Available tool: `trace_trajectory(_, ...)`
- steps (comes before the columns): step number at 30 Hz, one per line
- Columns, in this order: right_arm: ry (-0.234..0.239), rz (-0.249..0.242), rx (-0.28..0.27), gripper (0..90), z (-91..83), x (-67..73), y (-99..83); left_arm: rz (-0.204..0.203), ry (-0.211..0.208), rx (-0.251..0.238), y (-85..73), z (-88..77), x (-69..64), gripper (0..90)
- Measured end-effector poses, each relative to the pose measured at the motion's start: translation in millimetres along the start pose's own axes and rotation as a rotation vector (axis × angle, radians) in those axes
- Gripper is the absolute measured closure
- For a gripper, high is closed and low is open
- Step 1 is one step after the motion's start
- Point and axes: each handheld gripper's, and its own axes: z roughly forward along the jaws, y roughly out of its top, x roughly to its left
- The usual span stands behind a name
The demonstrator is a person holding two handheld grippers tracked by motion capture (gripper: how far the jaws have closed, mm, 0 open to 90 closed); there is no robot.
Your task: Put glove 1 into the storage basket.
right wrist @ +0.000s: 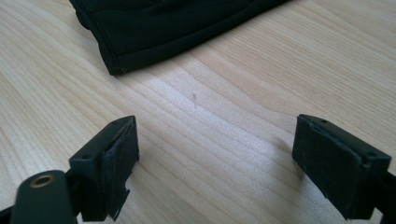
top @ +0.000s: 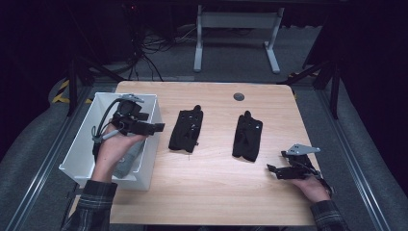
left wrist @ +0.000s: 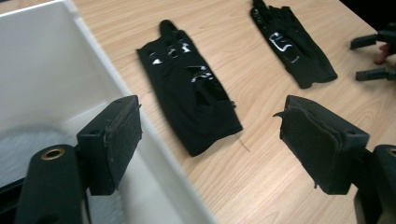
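From the high view, two black gloves lie flat on the wooden table (top: 211, 192), side by side and well apart, each with its long axis running away from the person and its fingers pointing to the far edge; the left glove (top: 186, 130) sits just beside the white bin (top: 77, 154), the right glove (top: 247, 136) nearer the table's middle. The left gripper (top: 156, 127) hangs over the bin's right wall, held level and pointing right toward the left glove, the hand curled under it above a grey cloth (top: 129, 161) in the bin. The right gripper (top: 272, 169) lies low on the table near its right edge, pointing left toward the right glove's cuff. In the left gripper view the jaws stand wide with nothing between them — the bin wall (left wrist: 154, 154) runs below, and the left glove (left wrist: 189, 93) lies slantwise ahead, fingers away. In the right gripper view the jaws are spread wide and empty just over the wood, the right glove's cuff (right wrist: 154, 32) a little ahead.
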Motion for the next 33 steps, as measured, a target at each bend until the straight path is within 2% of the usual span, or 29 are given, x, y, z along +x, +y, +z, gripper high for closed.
trace_trajectory(11, 0.0, 0.001, 0.0, 14.8, 0.2, 0.2, 0.2, 0.079, -0.05, 0.018, 3.0, 34.4, -44.0, 19.5)
trace_trajectory(19, -0.003, 0.002, 0.001, 14.4, 0.4, 0.6, 0.3, 0.132, -0.079, 0.047, -7.1, 64.1, -72.1, 18.9)
trace_trajectory(22, -0.004, 0.001, 0.002, 14.2, 0.5, 0.6, 0.4, 0.131, -0.076, 0.048, -12.1, 72.9, -76.7, 18.6)
trace_trajectory(26, -0.005, -0.001, 0.004, 13.8, 0.6, 0.4, 0.5, 0.157, -0.086, 0.056, -21.1, 86.0, -84.3, 18.2)
trace_trajectory(28, -0.003, -0.005, 0.004, 13.8, 0.7, 0.2, 0.6, 0.171, -0.074, 0.055, -25.8, 90.6, -86.5, 18.2)
trace_trajectory(30, -0.003, -0.004, 0.004, 13.8, 0.7, 0.2, 0.7, 0.164, -0.08, 0.055, -32.2, 96.9, -88.2, 18.1)
trace_trajectory(33, 0.001, -0.006, 0.002, 15.0, 0.6, 0.3, 0.6, 0.176, -0.082, 0.07, -43.1, 106.5, -89.7, 17.6)
